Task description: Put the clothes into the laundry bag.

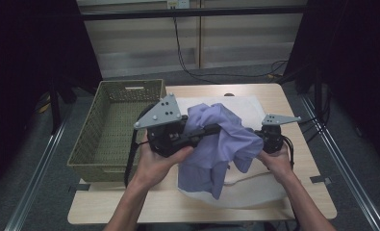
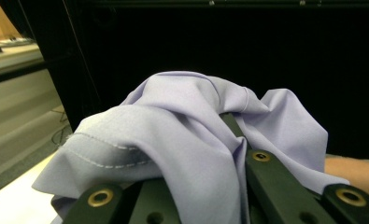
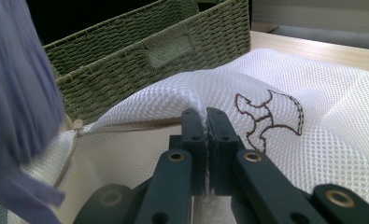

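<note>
Lilac cloth, a soft garment point(image 1: 216, 139), hangs bunched between our two hands above the middle of the surface point(image 1: 293, 192). Its upper folds drape over the left tool point(image 1: 215, 128), and the rest falls in a loose tail toward our side. In the left gripper view the garment point(image 2: 182, 135) lies heaped over the black jaws, which are drawn together and clamped on its folds, with a stitched hem showing at the lower left.

Under the garment lies a white mesh bag point(image 1: 247, 185), spread flat on the surface and reaching out past the cloth on the far side and the near side. The right tool point(image 1: 260, 136) sits at the right edge of the garment. In the right gripper view the right tool point(image 3: 205, 116) has its jaws pressed together on a raised fold of the mesh bag point(image 3: 313, 140), just beside the zipper point(image 3: 126, 126) that runs along the bag's opening. A brown stitched emblem point(image 3: 271, 116) marks the mesh near the jaws. A blurred edge of the garment point(image 3: 18, 116) hangs at the left of that view.

Left of the bag, touching its far corner, stands a green woven basket point(image 1: 89, 144) on the surface's left side.
</note>
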A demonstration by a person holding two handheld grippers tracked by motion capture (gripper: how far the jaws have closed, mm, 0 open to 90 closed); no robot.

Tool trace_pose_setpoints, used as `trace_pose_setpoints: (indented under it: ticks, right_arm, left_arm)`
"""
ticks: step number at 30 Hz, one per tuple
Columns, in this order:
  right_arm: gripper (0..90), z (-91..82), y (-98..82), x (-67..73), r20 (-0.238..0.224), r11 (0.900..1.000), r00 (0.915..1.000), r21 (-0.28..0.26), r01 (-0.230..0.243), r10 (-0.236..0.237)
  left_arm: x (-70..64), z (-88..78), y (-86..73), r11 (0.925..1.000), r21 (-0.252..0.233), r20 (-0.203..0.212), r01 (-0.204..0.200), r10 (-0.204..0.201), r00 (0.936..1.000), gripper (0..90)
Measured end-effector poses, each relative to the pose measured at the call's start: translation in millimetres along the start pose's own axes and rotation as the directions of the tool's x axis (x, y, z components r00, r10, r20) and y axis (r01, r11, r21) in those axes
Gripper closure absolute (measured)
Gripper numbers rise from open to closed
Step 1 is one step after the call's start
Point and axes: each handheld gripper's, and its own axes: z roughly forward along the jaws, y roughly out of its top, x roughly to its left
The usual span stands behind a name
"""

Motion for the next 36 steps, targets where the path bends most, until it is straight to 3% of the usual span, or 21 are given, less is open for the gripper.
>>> trace_pose_setpoints:
  ticks: [17,20,25,27,36]
  right_arm:
    - [87.7,0.4,-0.2,0.0,-0.005,1.000,1.0000,0.001,-0.005,0.005]
    - [87.7,0.2,-0.3,-0.2,-0.002,1.000,1.0000,0.002,-0.009,0.009]
    - [87.7,0.5,-0.7,-0.9,-0.008,1.000,0.9999,0.006,-0.009,0.009]
    - [87.7,0.5,-0.8,-1.0,-0.009,1.000,0.9999,0.007,-0.012,0.012]
    - [87.7,1.2,-0.9,-0.5,-0.012,1.000,0.9999,0.011,-0.008,0.008]
  left_arm:
    - [-0.7,31.2,-27.9,0.9975,0.066,0.056,0.025,-0.028,0.9980,83.1]
    - [2.6,37.5,-36.7,0.9964,0.072,0.063,0.044,-0.049,0.9968,83.2]
    - [5.9,45.4,-47.5,0.9942,0.093,0.055,0.055,-0.060,0.9967,83.1]
    - [9.1,49.8,-57.1,0.9918,0.101,0.055,0.079,-0.084,0.9949,83.1]
    - [14.5,67.5,-81.0,0.9817,0.163,0.055,0.099,-0.109,0.9925,83.1]
